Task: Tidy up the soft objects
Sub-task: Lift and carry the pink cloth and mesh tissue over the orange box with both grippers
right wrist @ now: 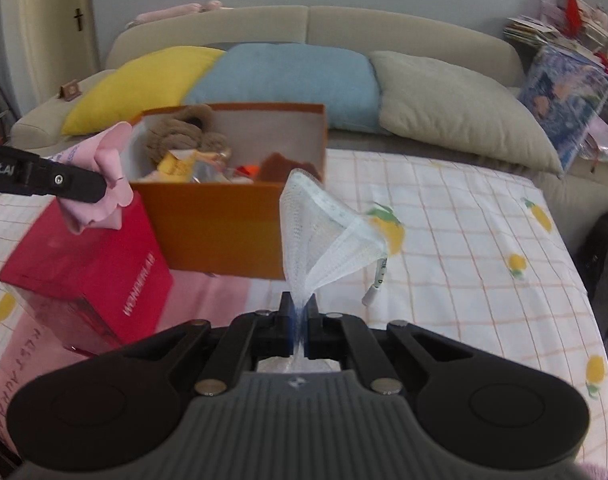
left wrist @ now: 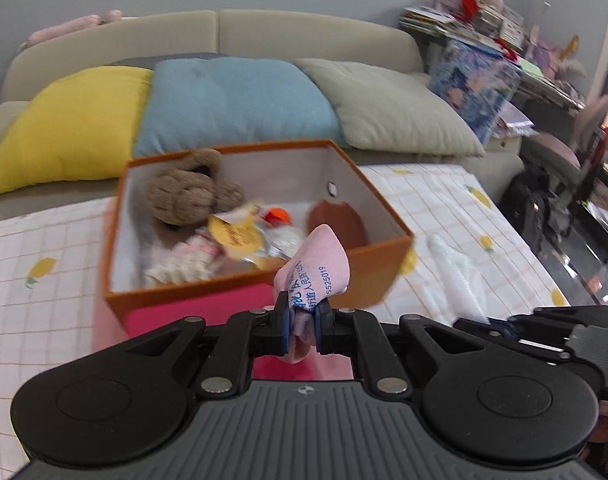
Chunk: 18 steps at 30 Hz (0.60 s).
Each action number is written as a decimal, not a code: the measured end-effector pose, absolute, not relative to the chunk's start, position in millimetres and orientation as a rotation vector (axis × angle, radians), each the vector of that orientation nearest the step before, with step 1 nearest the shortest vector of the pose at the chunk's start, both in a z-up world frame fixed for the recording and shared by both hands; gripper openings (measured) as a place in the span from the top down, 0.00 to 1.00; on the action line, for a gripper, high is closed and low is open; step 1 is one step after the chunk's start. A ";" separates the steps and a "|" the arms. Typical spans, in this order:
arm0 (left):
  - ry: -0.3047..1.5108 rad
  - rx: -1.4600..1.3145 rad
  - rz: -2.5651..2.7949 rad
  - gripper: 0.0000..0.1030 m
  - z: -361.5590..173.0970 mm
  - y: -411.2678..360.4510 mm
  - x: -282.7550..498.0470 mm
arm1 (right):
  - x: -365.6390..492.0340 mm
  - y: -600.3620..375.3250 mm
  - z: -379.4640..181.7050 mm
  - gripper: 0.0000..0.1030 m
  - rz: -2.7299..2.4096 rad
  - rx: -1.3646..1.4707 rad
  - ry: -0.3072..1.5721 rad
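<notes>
Left gripper: I see my left gripper almost closed, its two pads pressing on a pink cloth. The cloth has blue printed characters and stands up above the fingers, with a small part hanging below them.
Left gripper from the other side: in the right wrist view it comes in from the left edge, and the pink cloth is bunched at its tip, above the red box.
Right gripper: my right gripper is fully closed on a white mesh cloth. The mesh fans out upward from the pinch, and a thin strip with a small tag hangs at its right side.
Orange box: the open orange box sits on the bed, ahead of both grippers. Inside I see a brown knitted toy, a yellow packet, a striped pale fabric and a dark brown soft item. The small things in the middle are blurred, I cannot name them.
Red box: it lies just beside the orange box, at its near left corner, tilted.
Bed: the checked sheet has a lemon print. A pink printed fabric lies under the red box.
Pillows: yellow pillow, blue pillow and beige pillow lean in a row behind the orange box.
</notes>
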<state>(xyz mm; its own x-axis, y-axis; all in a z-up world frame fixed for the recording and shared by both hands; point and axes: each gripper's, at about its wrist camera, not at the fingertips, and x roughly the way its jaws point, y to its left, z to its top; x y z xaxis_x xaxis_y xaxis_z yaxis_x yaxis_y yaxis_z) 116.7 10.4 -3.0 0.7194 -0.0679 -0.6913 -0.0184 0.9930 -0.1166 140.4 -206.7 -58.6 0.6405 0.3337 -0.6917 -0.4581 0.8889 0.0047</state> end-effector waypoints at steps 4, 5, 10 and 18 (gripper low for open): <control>0.758 -0.092 0.030 0.88 3.9 38.2 129.3 | 159.3 -187.6 -43.3 0.99 0.512 -0.177 0.733; 0.758 -0.088 0.037 0.88 5.1 45.3 132.5 | 165.7 -182.1 -39.2 0.99 0.525 -0.174 0.730; 0.782 -0.058 0.048 0.88 5.2 72.6 158.1 | 200.6 -150.5 -24.5 0.99 0.582 -0.229 0.705; 0.863 0.039 0.048 0.88 -12.8 94.2 210.3 | 280.1 -100.7 -23.7 0.99 0.622 -0.271 0.799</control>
